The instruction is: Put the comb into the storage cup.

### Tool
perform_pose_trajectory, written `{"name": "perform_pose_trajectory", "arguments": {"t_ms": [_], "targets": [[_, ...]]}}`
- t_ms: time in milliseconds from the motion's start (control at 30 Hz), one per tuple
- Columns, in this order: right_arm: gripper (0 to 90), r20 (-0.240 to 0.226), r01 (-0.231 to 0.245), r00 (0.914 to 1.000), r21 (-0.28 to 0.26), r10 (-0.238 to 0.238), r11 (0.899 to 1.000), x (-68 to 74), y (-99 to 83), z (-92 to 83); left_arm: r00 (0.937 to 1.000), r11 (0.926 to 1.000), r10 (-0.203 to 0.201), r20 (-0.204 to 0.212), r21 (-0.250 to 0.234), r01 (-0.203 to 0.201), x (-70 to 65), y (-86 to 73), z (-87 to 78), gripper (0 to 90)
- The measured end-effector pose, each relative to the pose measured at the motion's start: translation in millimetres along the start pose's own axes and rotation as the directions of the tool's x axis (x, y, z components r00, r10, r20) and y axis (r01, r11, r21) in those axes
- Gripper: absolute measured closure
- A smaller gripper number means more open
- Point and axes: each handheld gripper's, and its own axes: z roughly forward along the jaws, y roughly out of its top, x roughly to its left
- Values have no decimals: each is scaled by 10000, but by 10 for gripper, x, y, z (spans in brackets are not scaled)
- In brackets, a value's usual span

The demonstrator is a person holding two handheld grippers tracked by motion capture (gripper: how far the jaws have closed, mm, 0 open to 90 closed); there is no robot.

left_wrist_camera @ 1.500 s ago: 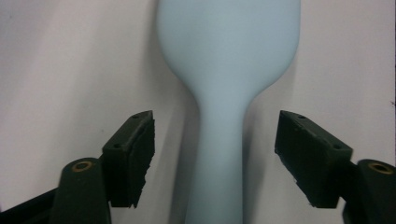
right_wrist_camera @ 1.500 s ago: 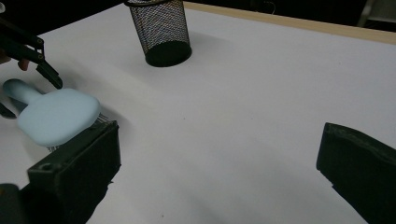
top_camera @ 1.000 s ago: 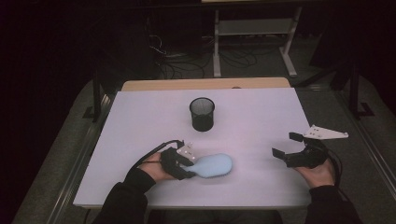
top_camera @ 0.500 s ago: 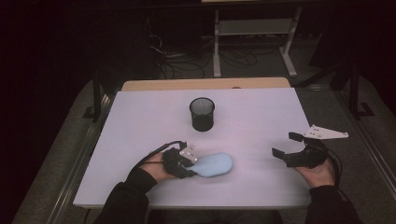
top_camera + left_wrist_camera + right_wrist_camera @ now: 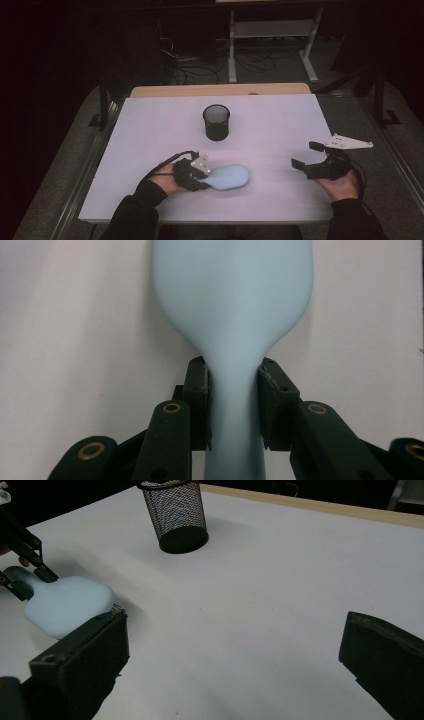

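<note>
Left gripper view: left tongs clamped on the narrow neck of the pale blue brush lying on the tabletop; looks light, smooth, rigid. Right tongs apart, empty.

The pale blue bottle-shaped thing is looking like smooth, matt plastic or rubber, showing no gloss. The pen cup is showing fine black wire mesh. The table is wearing a matt white sheet, with bare light wood along its far edge. The left gripper is looking like matt black plastic with brass-coloured rivets.
</note>
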Motion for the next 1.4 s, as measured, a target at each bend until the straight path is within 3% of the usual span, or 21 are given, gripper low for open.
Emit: {"name": "perform_pose_trajectory", "arguments": {"t_ms": [200,767,1400], "targets": [[0,-1,11,10000,10,-11,10000,0,0,1,10000,9996,-60,20,-278,61,7,-2,-66,704],[0,28,15,10000,53,-15,10000,9,-2,6,9987,9947,-97,-491,-1024,46,0,-4,-277,704],[0,-48,-143,9999,-27,143,9999,2,5,9,9934,9825,249,-1116,-1810,-449,-27,86,-602,703]]}}
